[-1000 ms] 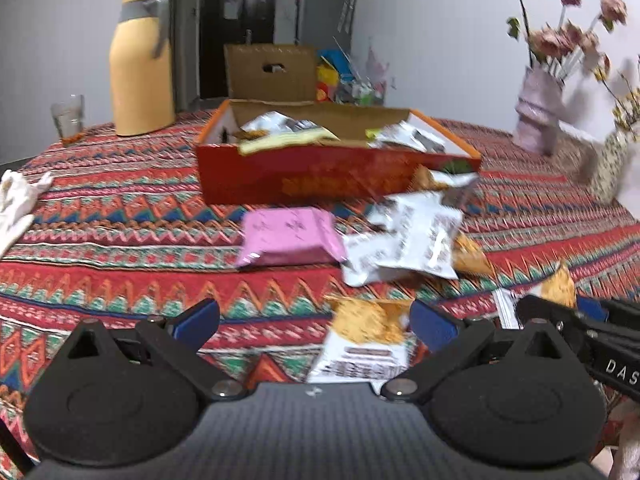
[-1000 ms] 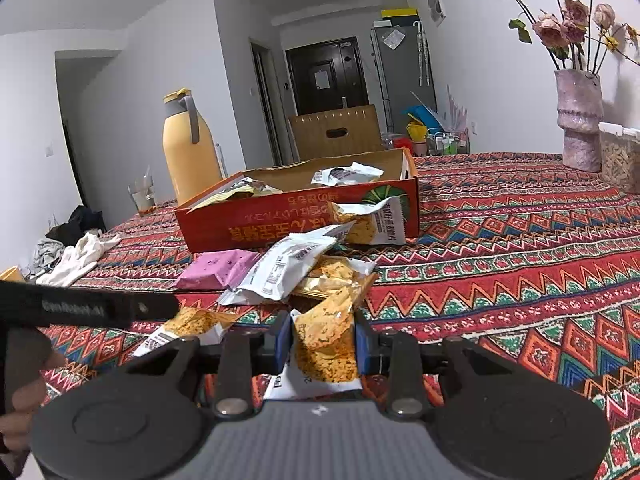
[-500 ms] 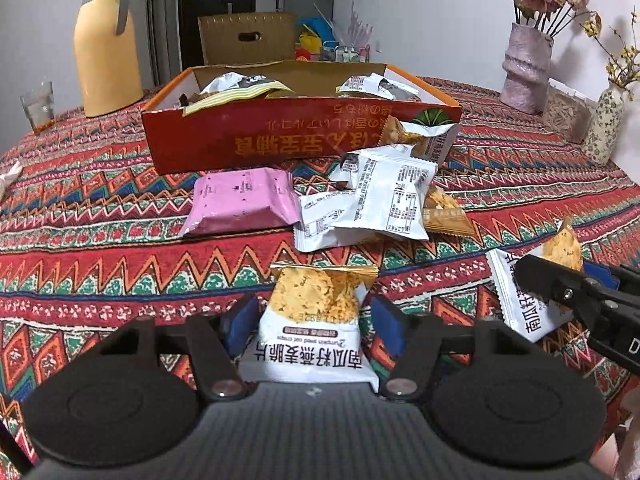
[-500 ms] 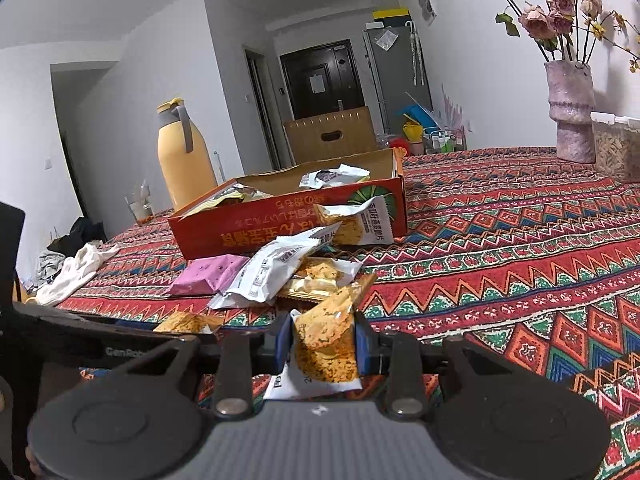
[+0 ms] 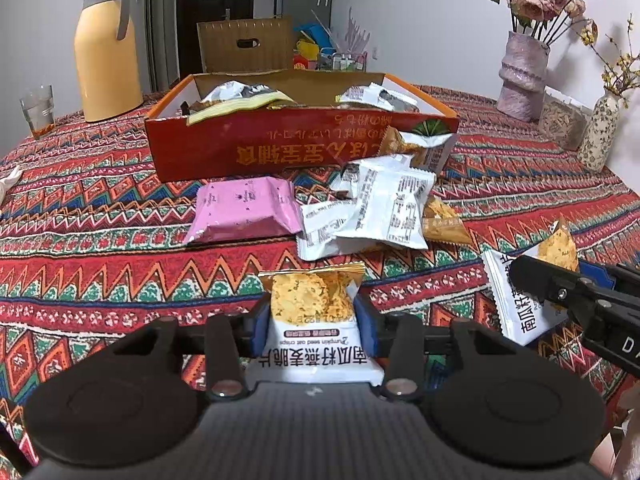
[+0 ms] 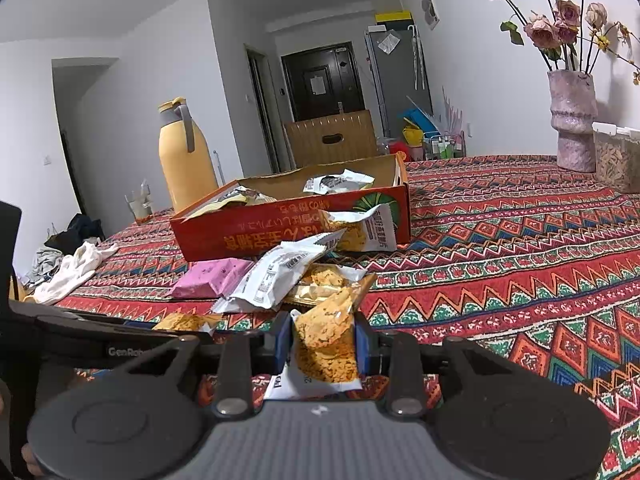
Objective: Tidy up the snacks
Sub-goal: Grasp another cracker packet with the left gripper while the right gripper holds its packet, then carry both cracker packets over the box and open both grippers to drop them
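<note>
My left gripper (image 5: 312,314) is closing on a white pumpkin-seed oat crisp packet (image 5: 314,300) that lies on the patterned tablecloth, and both blue pads touch its sides. My right gripper (image 6: 322,340) is shut on a second oat crisp packet (image 6: 326,346), held tilted just above the cloth; the left wrist view shows that packet (image 5: 516,312) at the right edge. Ahead lie a pink packet (image 5: 244,208) and a heap of white packets (image 5: 384,208). Behind them stands the open red box (image 5: 280,152) with several packets inside.
A yellow jug (image 5: 106,52) and a glass (image 5: 38,110) stand at the back left. A pink vase (image 5: 522,76), a clear container (image 5: 560,120) and a small vase (image 5: 598,136) stand at the right. A white cloth (image 6: 72,272) lies at the table's left edge.
The left gripper's jaws have come together from wide open onto the oat crisp packet, and its view has tipped down. The right gripper has kept its packet and its place.
</note>
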Demonstrator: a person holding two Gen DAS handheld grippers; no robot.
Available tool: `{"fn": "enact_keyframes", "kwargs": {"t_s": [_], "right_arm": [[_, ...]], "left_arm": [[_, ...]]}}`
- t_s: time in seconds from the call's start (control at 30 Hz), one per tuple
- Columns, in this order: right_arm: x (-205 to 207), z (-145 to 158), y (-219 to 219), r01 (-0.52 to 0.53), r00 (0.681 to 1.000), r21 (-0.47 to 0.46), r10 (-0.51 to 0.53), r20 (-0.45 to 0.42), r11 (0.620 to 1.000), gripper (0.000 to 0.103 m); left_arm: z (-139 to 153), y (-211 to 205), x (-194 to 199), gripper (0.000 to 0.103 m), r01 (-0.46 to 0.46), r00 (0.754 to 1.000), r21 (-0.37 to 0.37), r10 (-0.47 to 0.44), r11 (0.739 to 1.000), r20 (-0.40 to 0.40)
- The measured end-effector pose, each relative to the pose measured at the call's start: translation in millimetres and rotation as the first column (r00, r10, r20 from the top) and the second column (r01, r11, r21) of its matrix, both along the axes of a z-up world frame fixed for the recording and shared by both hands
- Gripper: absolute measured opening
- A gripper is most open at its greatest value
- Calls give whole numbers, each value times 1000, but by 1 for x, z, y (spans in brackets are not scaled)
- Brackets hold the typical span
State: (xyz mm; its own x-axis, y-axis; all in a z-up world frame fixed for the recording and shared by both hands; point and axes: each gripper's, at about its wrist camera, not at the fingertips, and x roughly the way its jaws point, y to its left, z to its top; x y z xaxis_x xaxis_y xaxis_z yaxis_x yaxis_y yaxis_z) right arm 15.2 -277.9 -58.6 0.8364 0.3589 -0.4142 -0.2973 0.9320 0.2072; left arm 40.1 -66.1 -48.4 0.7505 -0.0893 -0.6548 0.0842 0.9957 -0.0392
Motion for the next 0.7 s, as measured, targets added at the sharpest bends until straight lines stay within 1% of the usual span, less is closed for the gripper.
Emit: {"fn": "enact_keyframes", "kwargs": {"t_s": [0.37, 0.7], "right_arm": [[8, 16, 8, 4, 999, -19, -3, 34, 1000, 31], [29, 38, 19, 12, 997, -30, -9, 81, 999, 31]], "left_arm": [[25, 16, 0, 44, -31, 997, -21, 33, 999, 77], [55, 33, 14, 44, -60, 986, -31, 64, 998, 154]]}}
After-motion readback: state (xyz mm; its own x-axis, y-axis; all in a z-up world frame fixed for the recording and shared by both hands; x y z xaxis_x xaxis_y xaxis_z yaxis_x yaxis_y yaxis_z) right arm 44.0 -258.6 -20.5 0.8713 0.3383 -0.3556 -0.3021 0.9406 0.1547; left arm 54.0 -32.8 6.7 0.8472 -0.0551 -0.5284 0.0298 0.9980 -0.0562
